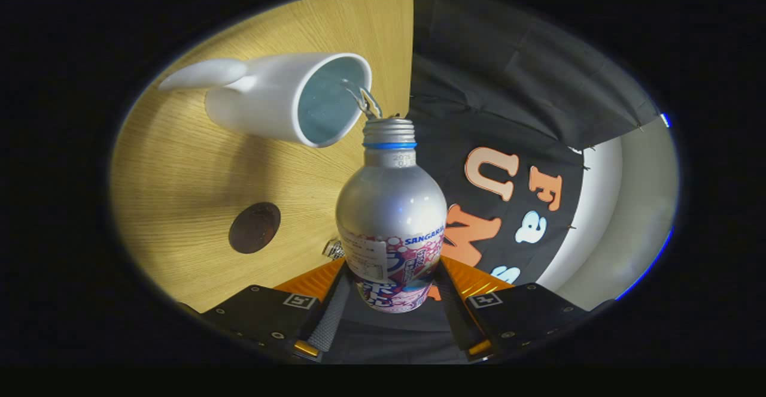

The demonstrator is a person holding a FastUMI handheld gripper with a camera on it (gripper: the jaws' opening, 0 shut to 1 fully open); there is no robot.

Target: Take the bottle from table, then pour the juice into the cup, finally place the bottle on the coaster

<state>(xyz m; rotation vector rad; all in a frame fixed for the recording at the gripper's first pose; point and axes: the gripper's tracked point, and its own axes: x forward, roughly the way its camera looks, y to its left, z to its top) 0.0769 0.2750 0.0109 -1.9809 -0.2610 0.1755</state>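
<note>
My gripper (392, 292) is shut on a silver bottle (390, 211) with a blue neck ring and a printed label, both fingers pressing its lower body. The bottle is tipped over sideways, so the wooden table (179, 163) stands on edge in this view. Its open mouth sits right at the rim of a white cup (281, 97) with a pale blue inside and a handle on the far side. A thin clear stream (362, 99) runs from the mouth into the cup. A round dark coaster (254, 227) lies flat on the table, below the cup and beside the bottle's body.
The table's edge (412, 55) runs just past the cup, with the booth's black cloth wall (508, 85) behind it. A small crumpled object (334, 248) lies on the table close to my fingers. A pale curved surface (622, 205) lies beyond the cloth.
</note>
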